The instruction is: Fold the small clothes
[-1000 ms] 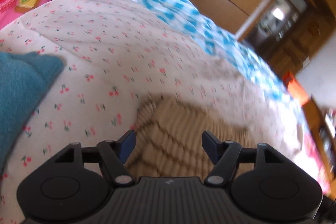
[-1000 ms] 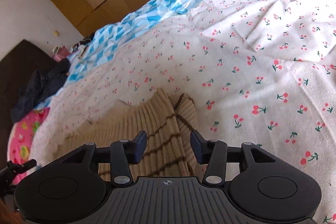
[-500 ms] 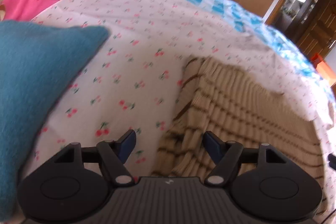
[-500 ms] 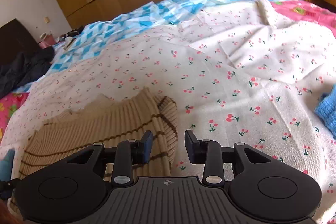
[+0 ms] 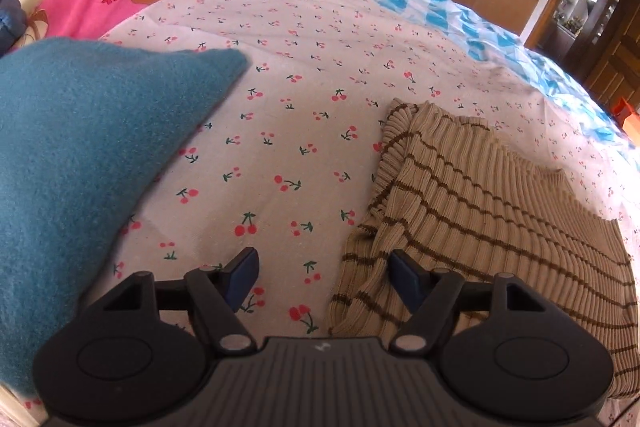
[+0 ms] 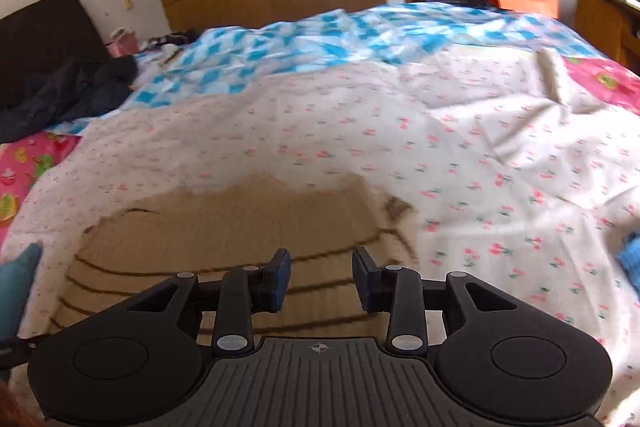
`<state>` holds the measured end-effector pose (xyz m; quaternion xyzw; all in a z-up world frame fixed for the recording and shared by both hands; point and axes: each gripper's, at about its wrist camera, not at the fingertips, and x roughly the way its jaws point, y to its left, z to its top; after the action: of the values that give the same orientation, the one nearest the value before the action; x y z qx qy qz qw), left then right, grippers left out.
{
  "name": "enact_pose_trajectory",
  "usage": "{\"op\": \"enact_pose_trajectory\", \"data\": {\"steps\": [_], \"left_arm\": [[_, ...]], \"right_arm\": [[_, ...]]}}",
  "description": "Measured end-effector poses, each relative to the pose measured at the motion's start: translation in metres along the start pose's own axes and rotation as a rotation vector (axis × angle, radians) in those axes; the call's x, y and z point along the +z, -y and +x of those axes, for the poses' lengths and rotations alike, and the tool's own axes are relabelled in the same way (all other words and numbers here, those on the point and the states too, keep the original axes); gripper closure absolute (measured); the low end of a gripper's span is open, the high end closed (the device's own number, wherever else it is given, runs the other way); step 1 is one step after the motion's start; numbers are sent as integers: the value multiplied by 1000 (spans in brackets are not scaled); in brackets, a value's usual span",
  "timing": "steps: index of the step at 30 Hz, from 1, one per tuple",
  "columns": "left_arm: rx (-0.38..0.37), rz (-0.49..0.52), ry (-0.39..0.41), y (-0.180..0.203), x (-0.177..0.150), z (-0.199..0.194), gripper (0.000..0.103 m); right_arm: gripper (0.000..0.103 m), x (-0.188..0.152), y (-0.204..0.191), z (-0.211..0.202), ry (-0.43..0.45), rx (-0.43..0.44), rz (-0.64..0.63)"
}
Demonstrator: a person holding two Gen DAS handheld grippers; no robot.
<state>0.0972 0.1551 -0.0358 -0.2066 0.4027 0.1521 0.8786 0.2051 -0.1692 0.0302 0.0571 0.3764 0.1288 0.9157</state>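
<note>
**Both tongs free above the striped sweater**

Left gripper (image 5: 324, 277) spread wide, nothing pinched, now over the sweater's (image 5: 480, 211) left hem, where a second ago hung over its middle. Sweater flat on the cherry-print sheet (image 5: 304, 95), toward the bed's near edge. Teal cloth (image 5: 80, 155) larger at left than before. Right gripper (image 6: 320, 277) partly spread, empty, above the sweater (image 6: 240, 227); view blurred, lifted off the collar corner seen earlier.
</note>
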Motion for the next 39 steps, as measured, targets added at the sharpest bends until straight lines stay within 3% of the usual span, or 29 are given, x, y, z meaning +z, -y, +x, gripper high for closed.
{"op": "enact_pose_trajectory", "data": {"steps": [4,10,14,16,17,20,25,27,29,31,33,35,39], "left_arm": [[-24,-1,-19,-3,-3,3,27],[-61,6,-21,-7,-2,3,26],[-91,-2,-35,-11,0,6,23],[-109,-18,-37,-15,1,5,23],[-120,-34,-37,-18,2,4,23],[-136,-84,-26,-26,3,0,23],[-137,-85,-35,-27,3,3,18],[-128,-57,-52,-22,1,6,18],[-132,-33,-59,-19,0,7,18],[-154,-38,-63,-19,0,7,19],[-161,-41,-58,-19,-1,6,19],[-165,-39,-54,-19,-1,5,23],[-195,-32,-53,-17,-2,4,27]], "right_arm": [[69,8,-86,50,-133,207,-38],[69,8,-180,126,-250,247,-119],[69,5,-207,149,-275,179,-207],[75,5,-211,154,-284,147,-223],[84,6,-211,153,-284,142,-225],[94,12,-215,144,-283,179,-211],[95,19,-228,137,-245,212,-224],[91,13,-229,154,-314,175,-247],[90,9,-226,155,-317,169,-238],[79,13,-226,152,-325,172,-237],[61,17,-229,145,-308,158,-267],[59,18,-236,143,-299,120,-332],[57,9,-247,160,-379,97,-377]]}}
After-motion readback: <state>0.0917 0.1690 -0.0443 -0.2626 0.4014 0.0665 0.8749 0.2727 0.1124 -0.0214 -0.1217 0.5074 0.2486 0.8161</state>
